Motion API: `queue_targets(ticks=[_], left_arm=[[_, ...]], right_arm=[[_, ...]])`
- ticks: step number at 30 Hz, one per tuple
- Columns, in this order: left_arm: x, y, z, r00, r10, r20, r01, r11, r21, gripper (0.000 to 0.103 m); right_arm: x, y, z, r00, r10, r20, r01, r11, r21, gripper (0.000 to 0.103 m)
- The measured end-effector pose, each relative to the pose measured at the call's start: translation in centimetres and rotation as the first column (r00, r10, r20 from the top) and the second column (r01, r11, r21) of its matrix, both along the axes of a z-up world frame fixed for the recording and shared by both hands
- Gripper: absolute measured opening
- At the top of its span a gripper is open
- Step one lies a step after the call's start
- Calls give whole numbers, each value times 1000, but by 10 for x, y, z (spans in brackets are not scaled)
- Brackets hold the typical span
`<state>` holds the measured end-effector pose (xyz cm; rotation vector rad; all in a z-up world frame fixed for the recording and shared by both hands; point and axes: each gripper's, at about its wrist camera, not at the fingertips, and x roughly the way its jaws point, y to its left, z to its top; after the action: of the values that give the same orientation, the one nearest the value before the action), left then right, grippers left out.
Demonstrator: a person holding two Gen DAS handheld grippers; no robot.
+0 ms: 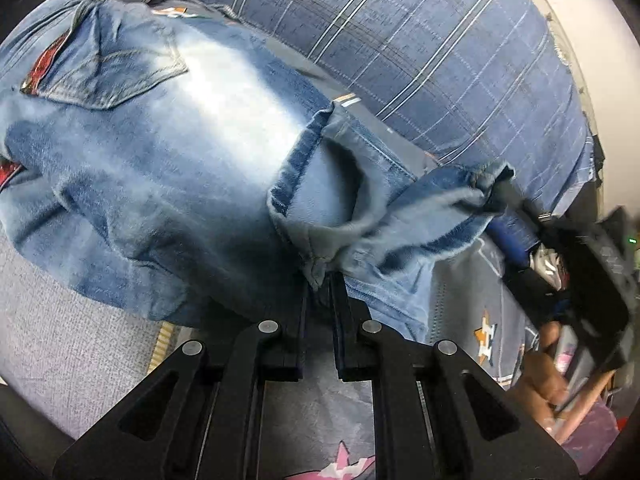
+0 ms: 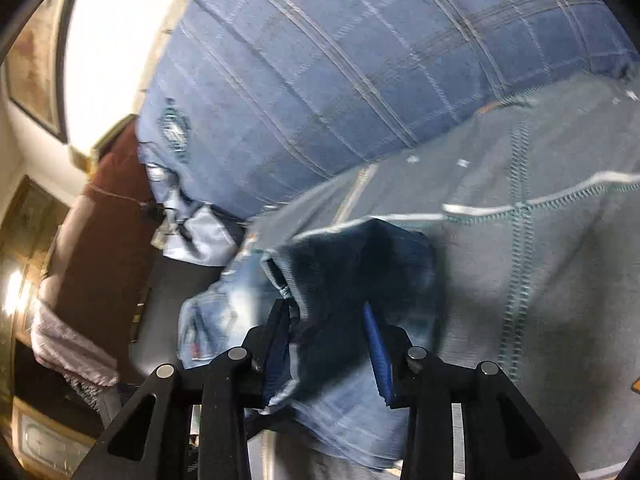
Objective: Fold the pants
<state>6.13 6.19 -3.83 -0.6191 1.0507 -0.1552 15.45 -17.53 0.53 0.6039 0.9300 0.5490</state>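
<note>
Faded blue jeans [image 1: 168,152] lie across the bed, back pocket at upper left, leg hems toward the right. My left gripper [image 1: 319,280] is shut on a hem edge of the jeans at the frame's lower middle. My right gripper [image 2: 326,312] stands open, its blue-padded fingers [image 2: 378,356] on either side of a dark fold of the jeans [image 2: 352,272]; the left finger touches the hem. In the left wrist view the right gripper [image 1: 516,216] shows blurred at the other leg's hem.
A blue plaid pillow [image 1: 420,52] lies behind the jeans, also in the right wrist view [image 2: 320,80]. A grey quilted bedspread [image 2: 540,260] covers the bed. A dark red headboard [image 2: 108,232] and white wall stand at the left.
</note>
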Motion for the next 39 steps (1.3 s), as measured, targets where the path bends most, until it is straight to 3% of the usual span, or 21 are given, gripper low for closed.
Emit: queue_targets(ticks=[2,6,9,12,14,17,19,21,23,25,26,28,29,30,34,38,39], left_arm=[[1,1,-1,1000,8,-4,-9,1000,-10,9],[-7,7,4,999,35,33,-36,999,22,9],[-14,5,4,998,45,46,-48,997,64,8],[-12,-5,-2,999,19,28,-21,999,49,8],[-12,-4,3,999,16,49,-17,1000,24,8],[-15,-3,17,994,5,110,-5,1000,0,9],[-11,-7,17,994,-18,110,14,999,32,29],[0,-10,10,997,-25,72,21,998,62,38],[17,-11,6,999,-23,26,21,997,71,38],[27,-14,7,999,-33,14,32,996,78,38],[33,-18,9,999,-42,18,40,994,103,38],[49,-34,11,996,-90,1,88,967,238,41],[53,-38,8,994,-109,-23,111,949,295,41],[60,-43,3,991,-123,-59,136,926,353,41],[60,-43,0,994,-100,-34,105,914,393,41],[60,-38,-5,995,-95,-25,97,922,376,40],[59,-37,-4,996,-91,-16,91,928,361,32]], right_arm=[[-1,-2,8,999,19,39,-20,999,29,36],[-6,-19,13,996,-40,82,30,992,119,39],[3,-21,2,997,-78,11,77,996,46,40],[17,-14,-27,992,-67,-107,69,998,16,40],[21,-1,-32,993,-39,-108,38,999,-14,40],[22,36,-25,997,71,-40,-74,993,-86,24],[19,54,-24,994,111,-22,-113,983,-148,23],[20,61,-37,988,130,-81,-144,970,-197,19],[17,55,-43,985,129,-114,-148,973,-179,18],[14,41,-30,991,112,-74,-121,984,-129,19],[11,32,-18,995,95,-40,-99,989,-112,20],[6,13,-3,999,42,4,-42,993,-113,33],[2,6,-1,1000,13,4,-12,992,-125,52],[1,-2,-1,1000,-25,-2,25,991,-132,58],[7,-32,-24,984,-109,-139,94,989,-113,58],[15,-18,-60,949,-20,-316,4,999,-53,50],[15,-12,-66,940,6,-341,-20,999,-38,47]])
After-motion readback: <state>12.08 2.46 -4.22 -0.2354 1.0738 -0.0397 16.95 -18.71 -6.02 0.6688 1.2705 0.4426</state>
